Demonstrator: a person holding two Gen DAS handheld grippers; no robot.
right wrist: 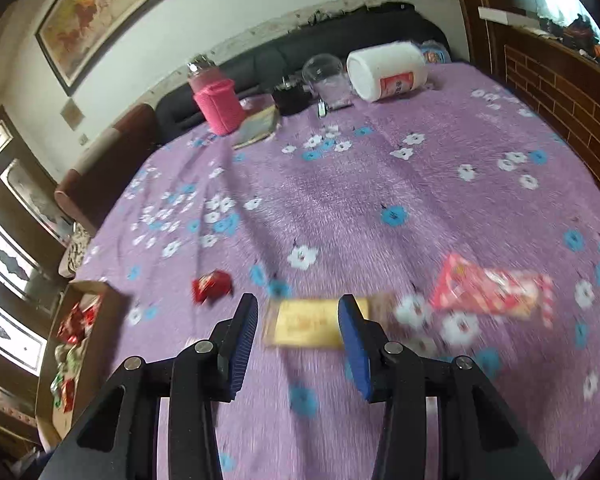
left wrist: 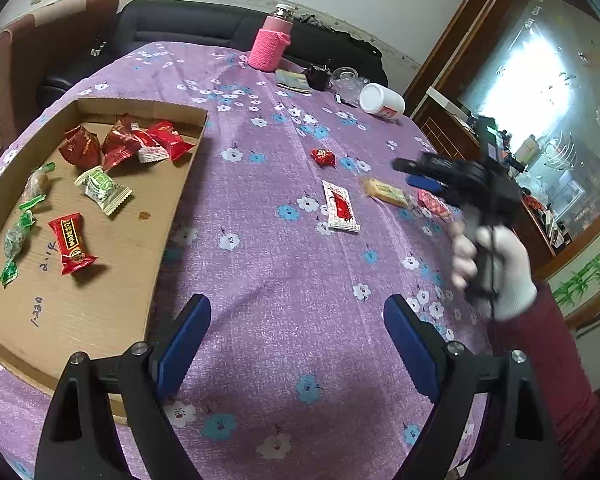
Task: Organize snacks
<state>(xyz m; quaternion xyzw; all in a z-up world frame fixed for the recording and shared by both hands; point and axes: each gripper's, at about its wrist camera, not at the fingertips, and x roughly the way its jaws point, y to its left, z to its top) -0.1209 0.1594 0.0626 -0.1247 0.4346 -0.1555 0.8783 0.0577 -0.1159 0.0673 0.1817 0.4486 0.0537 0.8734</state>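
Observation:
A cardboard tray [left wrist: 168, 200] on the left holds several wrapped snacks, red [left wrist: 73, 243] and green [left wrist: 102, 187]. Loose on the purple cloth lie a small red candy [left wrist: 323, 157], a white-red sachet [left wrist: 340, 207], a yellow bar [left wrist: 384, 191] and a pink-red packet [left wrist: 434, 203]. My left gripper [left wrist: 298, 316] is open and empty above bare cloth beside the tray. My right gripper [right wrist: 298, 312] is open, its fingers either side of the near end of the yellow bar [right wrist: 312, 322]; the red candy [right wrist: 212, 286] is to its left, the pink-red packet [right wrist: 492, 290] to its right.
At the table's far edge stand a pink-sleeved bottle [left wrist: 270, 40], a small booklet [left wrist: 294, 80], a black object [left wrist: 318, 76], a clear glass [left wrist: 346, 80] and a tipped white jar [left wrist: 382, 100]. A dark sofa runs behind. A wooden cabinet stands at the right.

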